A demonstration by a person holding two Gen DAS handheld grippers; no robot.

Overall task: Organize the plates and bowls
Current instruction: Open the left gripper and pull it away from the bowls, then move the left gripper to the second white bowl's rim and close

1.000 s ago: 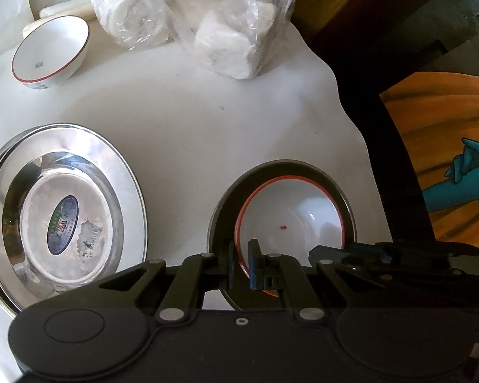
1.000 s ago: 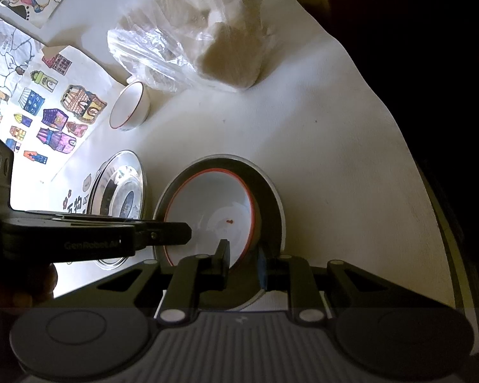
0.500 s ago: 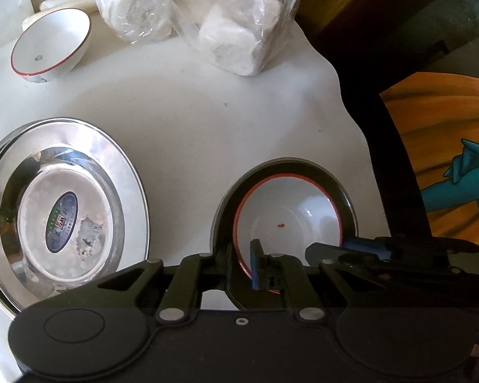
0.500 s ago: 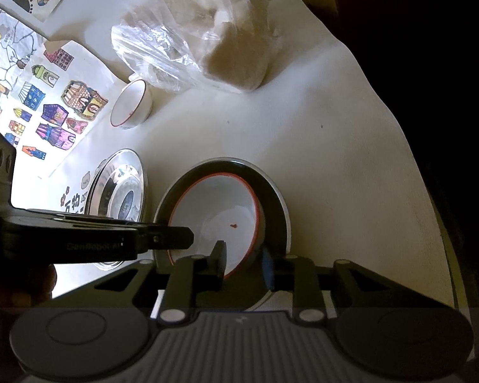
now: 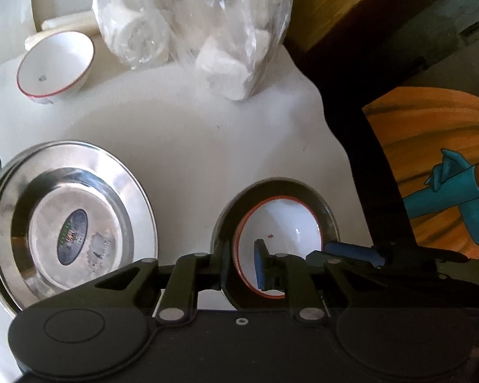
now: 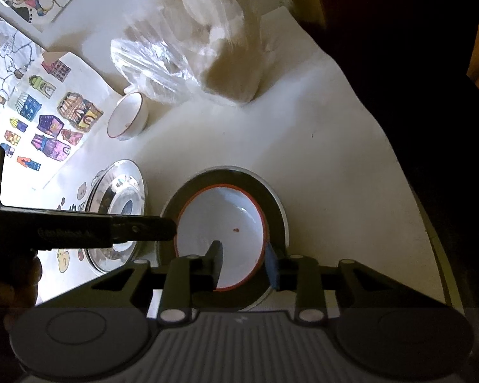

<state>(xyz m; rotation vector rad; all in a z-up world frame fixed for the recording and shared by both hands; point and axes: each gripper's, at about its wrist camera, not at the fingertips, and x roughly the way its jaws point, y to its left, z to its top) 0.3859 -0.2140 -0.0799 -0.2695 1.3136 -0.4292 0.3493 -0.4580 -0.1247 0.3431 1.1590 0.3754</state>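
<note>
The white bowl with red rim (image 5: 279, 223) sits inside a steel plate (image 5: 327, 220) near the right edge of the white tablecloth (image 5: 191, 140), and both grippers are at it. The left gripper (image 5: 242, 266) has its fingers close on the near-left rim of the bowl, one finger outside and the blue pad (image 5: 259, 268) inside, so it pinches the rim. The right gripper (image 6: 244, 263) has its fingers spread wider, one inside the bowl (image 6: 222, 229) and one outside its right rim; I cannot tell if they touch it. To the left lie stacked steel plates (image 5: 70, 229) with an oval label. Farther away a second small white bowl (image 5: 56, 67) stands beside a clear plastic bag (image 5: 194, 28) of white rolls
</note>
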